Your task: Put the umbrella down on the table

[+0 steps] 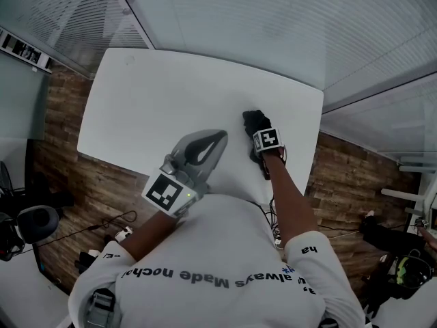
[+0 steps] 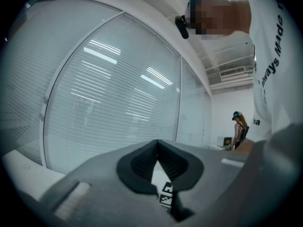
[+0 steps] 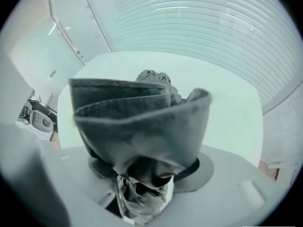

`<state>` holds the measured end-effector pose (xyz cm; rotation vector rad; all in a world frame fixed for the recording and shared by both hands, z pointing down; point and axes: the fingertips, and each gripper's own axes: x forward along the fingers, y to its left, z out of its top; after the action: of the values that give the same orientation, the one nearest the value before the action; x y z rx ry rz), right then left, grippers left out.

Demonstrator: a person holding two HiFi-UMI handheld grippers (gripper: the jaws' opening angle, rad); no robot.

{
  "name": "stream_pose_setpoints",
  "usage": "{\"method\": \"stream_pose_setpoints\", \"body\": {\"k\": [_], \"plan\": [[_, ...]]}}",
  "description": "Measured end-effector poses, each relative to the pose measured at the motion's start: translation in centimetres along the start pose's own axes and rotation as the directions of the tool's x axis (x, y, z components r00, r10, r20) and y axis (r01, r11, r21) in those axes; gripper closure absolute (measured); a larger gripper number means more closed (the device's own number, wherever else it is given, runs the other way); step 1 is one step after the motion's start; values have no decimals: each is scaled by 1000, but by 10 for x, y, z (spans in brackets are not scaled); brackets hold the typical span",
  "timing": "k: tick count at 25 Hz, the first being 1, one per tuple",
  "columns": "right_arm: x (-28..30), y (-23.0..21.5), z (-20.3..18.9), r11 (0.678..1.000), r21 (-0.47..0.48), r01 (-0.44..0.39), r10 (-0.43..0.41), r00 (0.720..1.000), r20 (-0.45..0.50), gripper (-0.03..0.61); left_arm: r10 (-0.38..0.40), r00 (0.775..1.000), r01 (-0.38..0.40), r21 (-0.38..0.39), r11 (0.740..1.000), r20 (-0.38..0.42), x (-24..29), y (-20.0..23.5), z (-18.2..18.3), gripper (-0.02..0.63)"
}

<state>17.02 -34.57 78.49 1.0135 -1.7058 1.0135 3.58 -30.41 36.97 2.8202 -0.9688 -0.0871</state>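
on the white table (image 1: 171,94), which filled the middle of the head view with wooden floor showing round it, the work sat on the near right part, not far from the right edge. that edge was the first worry: anything that tipped or rolled to the right had little surface left before the drop.

the umbrella (image 3: 142,122), folded into a dark bundle of cloth, was down at the table under the right gripper (image 1: 259,132). it seemed to point away from the camera towards the tabletop, more on end than lying flat. whether its far end already rested on the surface could not be made out.

the right gripper pointed steeply down, its claw spread as wide as it goes, with the bundle between the jaws but, by my reading, no longer squeezed. loose folds and a crumpled paler bit of cloth hung down into the throat of the claw. i judged that to be the likeliest snag: if the gripper rose straight away, the cloth could catch on a pad and be dragged up or pulled over. an umbrella freed while on end would also topple, and it could fall either way.

the left gripper (image 1: 217,141) lay level just to the left, its claw pressed together at the tips and empty, near enough that a falling bundle might strike it.
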Motion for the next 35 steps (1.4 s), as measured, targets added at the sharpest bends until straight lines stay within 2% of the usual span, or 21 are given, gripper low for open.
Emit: {"method": "stream_pose_setpoints", "body": {"k": [5, 11, 15, 20, 22, 25, 30, 35], "plan": [[-8, 2, 2, 1000, 9, -1, 1, 1000, 31, 305, -3, 1000, 3, -1, 1000, 0, 0, 2, -1, 611], [-45, 6, 13, 1000, 13, -19, 16, 982, 186, 337, 1, 1000, -1, -7, 1000, 1, 1, 8, -6, 611], [-76, 4, 12, 1000, 6, -26, 23, 954, 300, 346, -4, 1000, 4, -3, 1000, 5, 9, 4, -6, 611], [-125, 13, 20, 1000, -5, -29, 28, 893, 450, 363, -13, 1000, 13, 13, 1000, 6, 12, 5, -7, 611], [-150, 17, 27, 1000, -12, -29, 31, 858, 512, 367, -13, 1000, 13, 0, 1000, 3, 14, 3, -6, 611], [-196, 24, 40, 999, -36, -14, 34, 788, 615, 380, -17, 1000, 17, -9, 1000, -6, 17, -3, -5, 611], [-277, 49, 62, 995, -95, 28, 54, 650, 758, 403, -25, 1000, 25, -1, 1000, -3, 20, -4, -2, 611], [-343, 77, 68, 981, -163, 101, 90, 506, 858, 432, -27, 1000, 27, 16, 1000, 2, 20, -4, -2, 611]]}}
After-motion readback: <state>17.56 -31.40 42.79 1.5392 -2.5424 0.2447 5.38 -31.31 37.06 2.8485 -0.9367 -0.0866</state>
